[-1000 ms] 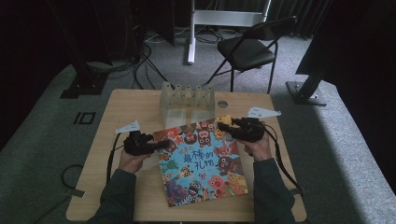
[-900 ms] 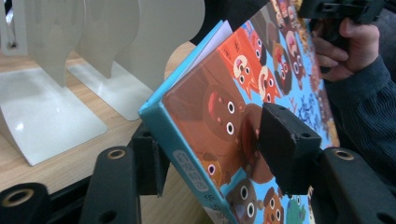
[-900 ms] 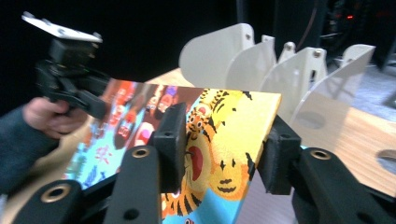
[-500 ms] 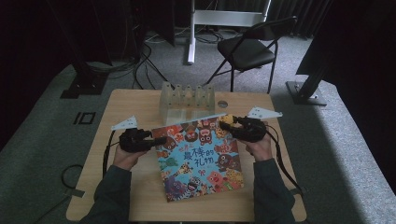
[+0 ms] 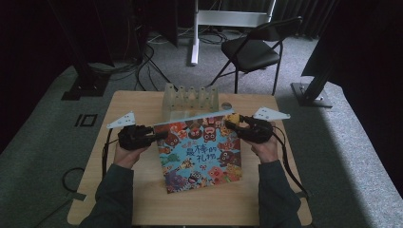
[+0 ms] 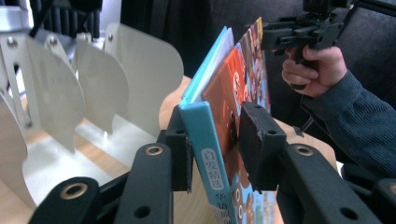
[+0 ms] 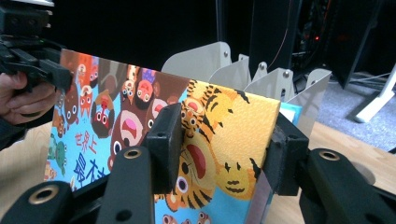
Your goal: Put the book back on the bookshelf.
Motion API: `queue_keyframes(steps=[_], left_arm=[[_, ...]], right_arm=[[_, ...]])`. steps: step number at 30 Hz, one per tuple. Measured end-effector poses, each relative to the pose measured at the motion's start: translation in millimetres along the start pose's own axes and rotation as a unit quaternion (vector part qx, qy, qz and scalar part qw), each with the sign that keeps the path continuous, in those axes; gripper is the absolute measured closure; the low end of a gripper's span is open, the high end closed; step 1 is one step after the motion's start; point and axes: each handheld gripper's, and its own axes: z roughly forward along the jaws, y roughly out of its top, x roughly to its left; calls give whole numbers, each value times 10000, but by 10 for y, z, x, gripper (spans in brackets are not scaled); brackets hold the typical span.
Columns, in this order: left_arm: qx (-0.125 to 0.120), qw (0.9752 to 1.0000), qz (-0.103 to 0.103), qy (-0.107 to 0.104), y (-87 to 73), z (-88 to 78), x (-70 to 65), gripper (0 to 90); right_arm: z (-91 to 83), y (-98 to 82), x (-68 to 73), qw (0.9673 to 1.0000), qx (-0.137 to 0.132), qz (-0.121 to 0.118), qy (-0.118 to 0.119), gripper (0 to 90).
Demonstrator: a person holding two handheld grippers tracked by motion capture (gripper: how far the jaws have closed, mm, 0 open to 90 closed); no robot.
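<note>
My left gripper (image 6: 212, 154) has just been closing its jaws, which now clamp the picture book (image 5: 202, 149) at its spine corner. My right gripper (image 7: 219, 149) jaws grip the opposite top corner. The book stands tilted on the table (image 5: 142, 199), just in front of the metal file rack (image 5: 190, 97).
</note>
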Motion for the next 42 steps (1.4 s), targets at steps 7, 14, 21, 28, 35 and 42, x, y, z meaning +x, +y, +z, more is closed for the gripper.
queue_keyframes(steps=[7,14,21,28,35,42], left_arm=[[-191,9991,370,53,159,-71,-127,739],[-246,9975,659,69,168,-99,-186,760],[-323,9971,673,-112,115,-88,-238,677],[-267,9972,693,-101,63,-5,-234,595],[-167,9961,866,-103,27,59,-271,644],[-197,9949,988,-26,13,66,-301,676]], right_arm=[[-39,53,22,9998,-142,-42,-110,549],[-64,67,35,9996,-243,-103,-61,546],[-120,23,30,9993,-321,-153,108,544],[-130,8,32,9992,-320,-178,154,542],[-140,-28,-4,9994,-266,-104,190,549],[-175,-83,-44,9996,-240,-58,141,556]])
